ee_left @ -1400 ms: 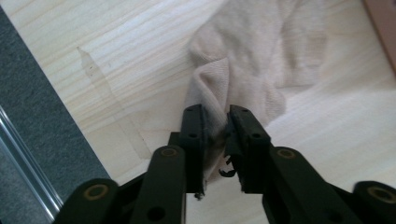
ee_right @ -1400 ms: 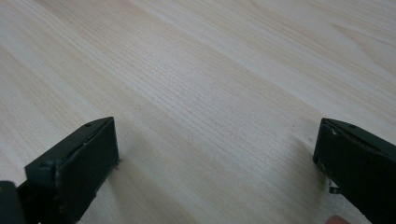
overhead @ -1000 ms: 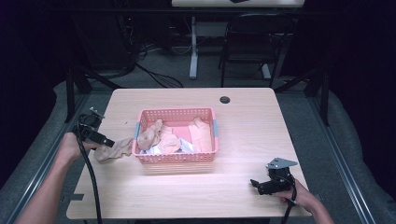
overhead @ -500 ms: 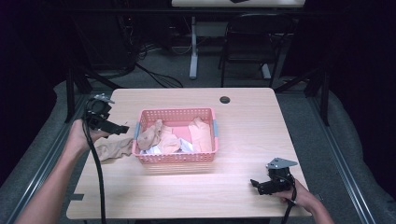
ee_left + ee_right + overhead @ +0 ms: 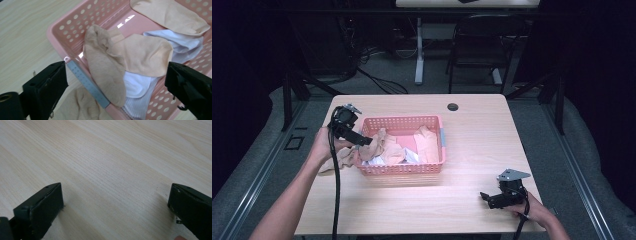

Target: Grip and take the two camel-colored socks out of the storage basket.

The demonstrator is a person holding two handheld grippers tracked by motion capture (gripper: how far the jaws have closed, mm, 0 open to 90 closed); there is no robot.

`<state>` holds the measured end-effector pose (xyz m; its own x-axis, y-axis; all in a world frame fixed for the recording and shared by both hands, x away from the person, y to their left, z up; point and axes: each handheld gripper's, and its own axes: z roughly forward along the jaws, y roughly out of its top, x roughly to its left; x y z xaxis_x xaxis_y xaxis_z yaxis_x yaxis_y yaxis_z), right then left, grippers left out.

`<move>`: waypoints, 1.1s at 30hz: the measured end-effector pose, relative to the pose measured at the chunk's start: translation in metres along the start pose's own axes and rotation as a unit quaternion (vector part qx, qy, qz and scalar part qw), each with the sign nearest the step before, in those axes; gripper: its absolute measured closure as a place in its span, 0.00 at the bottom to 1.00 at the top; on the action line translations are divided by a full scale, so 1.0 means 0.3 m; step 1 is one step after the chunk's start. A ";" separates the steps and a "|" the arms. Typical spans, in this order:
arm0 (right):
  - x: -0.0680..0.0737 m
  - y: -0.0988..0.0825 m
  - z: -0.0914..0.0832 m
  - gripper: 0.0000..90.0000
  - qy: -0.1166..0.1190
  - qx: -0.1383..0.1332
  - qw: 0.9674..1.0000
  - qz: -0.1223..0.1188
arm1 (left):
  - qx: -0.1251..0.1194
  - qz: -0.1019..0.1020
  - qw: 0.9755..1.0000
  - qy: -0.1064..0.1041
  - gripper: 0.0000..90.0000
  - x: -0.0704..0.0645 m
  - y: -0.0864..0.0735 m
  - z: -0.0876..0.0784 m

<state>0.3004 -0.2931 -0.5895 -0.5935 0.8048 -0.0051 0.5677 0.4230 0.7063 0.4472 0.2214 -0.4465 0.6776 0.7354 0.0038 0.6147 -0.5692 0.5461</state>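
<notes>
The wooden counter (image 5: 472, 150) carried a pink perforated basket (image 5: 432, 168) left of its middle, with beige and white socks heaped inside. One beige sock (image 5: 107, 62) lay folded over the basket's near-left rim, part inside and part hanging out, on top of a white sock (image 5: 135, 87). Another beige sock (image 5: 337, 159) lay on the counter just outside the basket's left wall, beneath the left hand.

The work in hand looked like gathering socks into the basket. The left gripper (image 5: 362, 140) hung over the basket's left corner, its fingers having just been opening and now spread wide, with nothing pinched between them; the draped sock sat below the gap, untouched. The right gripper (image 5: 486, 198) rested low near the counter's front right edge, well apart from the basket, fingers wide and empty over bare wood.

Next, I judged, the left gripper would need to drop back to the loose sock outside the wall, close on a fold of it, and lift it clear of the rim.
</notes>
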 end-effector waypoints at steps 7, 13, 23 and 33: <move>0.000 0.000 0.000 0.00 0.000 0.000 1.000 0.000 | 0.023 0.019 0.999 -0.015 0.17 -0.030 -0.003 0.061; 0.000 0.000 0.000 0.00 0.000 0.000 1.000 0.000 | 0.046 0.027 0.998 -0.016 0.22 -0.036 -0.017 0.114; 0.000 0.000 0.000 0.00 0.000 0.000 1.000 0.000 | 0.085 0.050 0.995 0.008 0.37 -0.055 -0.034 0.166; 0.000 0.000 0.000 0.00 0.000 0.000 1.000 0.000 | 0.112 0.059 0.992 0.004 0.73 -0.060 -0.059 0.212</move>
<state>0.3004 -0.2931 -0.5895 -0.5931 0.8051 -0.0051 0.5678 0.4227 0.7063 0.4498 0.1948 -0.5096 0.7479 0.6607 0.0638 0.6057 -0.7186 0.3416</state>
